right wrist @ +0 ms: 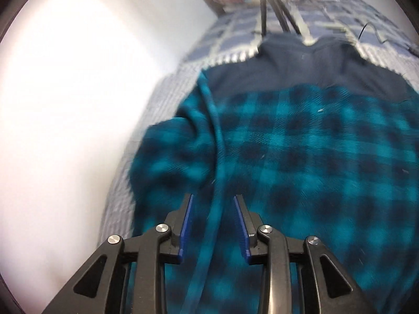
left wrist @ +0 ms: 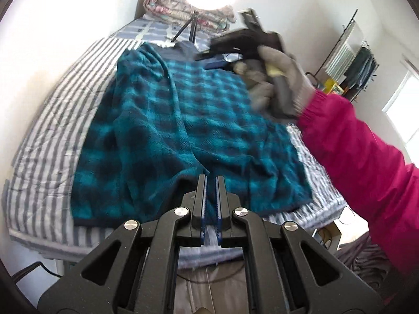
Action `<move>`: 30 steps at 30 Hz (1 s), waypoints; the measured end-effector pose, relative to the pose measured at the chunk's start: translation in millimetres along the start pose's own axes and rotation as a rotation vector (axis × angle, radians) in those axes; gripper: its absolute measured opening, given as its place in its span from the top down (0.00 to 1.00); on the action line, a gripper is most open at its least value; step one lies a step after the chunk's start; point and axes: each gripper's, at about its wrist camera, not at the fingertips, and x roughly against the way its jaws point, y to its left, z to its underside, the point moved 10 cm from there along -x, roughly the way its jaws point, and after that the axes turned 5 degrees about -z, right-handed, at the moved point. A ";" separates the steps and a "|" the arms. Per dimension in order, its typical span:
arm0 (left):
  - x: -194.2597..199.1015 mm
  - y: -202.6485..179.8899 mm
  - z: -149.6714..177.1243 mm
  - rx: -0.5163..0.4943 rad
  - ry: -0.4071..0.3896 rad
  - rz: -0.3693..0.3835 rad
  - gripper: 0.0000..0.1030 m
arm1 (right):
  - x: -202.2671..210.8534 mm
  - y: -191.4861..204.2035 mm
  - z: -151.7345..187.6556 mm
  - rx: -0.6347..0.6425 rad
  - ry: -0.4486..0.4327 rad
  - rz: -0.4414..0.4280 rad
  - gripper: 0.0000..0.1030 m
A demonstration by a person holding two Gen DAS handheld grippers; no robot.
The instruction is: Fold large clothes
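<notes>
Lying spread across the bed is the teal and navy checked fleece garment (left wrist: 199, 120), its plain navy yoke and collar pointing toward the far end and its dark-bound hem running along the near edge of the mattress. One side of it is already lying doubled inward, so a long fold ridge is running down the cloth from collar end to hem. I am holding my left gripper (left wrist: 211, 180) over the near hem, angled downward, and its blue-padded jaws are sitting pressed almost together; I cannot see any cloth caught between them. I am holding my right gripper (right wrist: 213, 201) low over the folded side, its jaws standing apart with the ridge of fleece running up between them, and the pads are not pressing on the cloth. In the left wrist view my right hand (left wrist: 277, 89), in a grey glove, is gripping that tool's handle above the far right part of the garment, blurred, with my pink sleeve (left wrist: 366, 157) trailing back from it. Under the garment the grey and white striped bed cover (left wrist: 49, 130) is showing on both sides, and a blue checked sheet (right wrist: 235, 31) is lying beyond the collar. The black legs of a tripod (left wrist: 192, 30) are standing on that sheet, and a rolled patterned quilt (left wrist: 178, 5) is lying against the wall behind it. Off to the right, a rack of hanging clothes (left wrist: 361, 65) is standing by a bright window.
</notes>
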 end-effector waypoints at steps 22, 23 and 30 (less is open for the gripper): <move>-60.2 99.5 25.1 0.395 0.248 0.049 0.97 | 78.4 67.3 183.3 0.029 0.103 -0.098 0.37; -66.5 100.2 24.7 0.399 0.247 0.036 0.97 | 64.2 64.8 187.7 0.020 0.123 -0.084 0.37; -95.3 112.7 15.7 0.494 0.250 0.047 0.96 | 15.3 43.4 210.8 -0.164 0.190 -0.167 0.37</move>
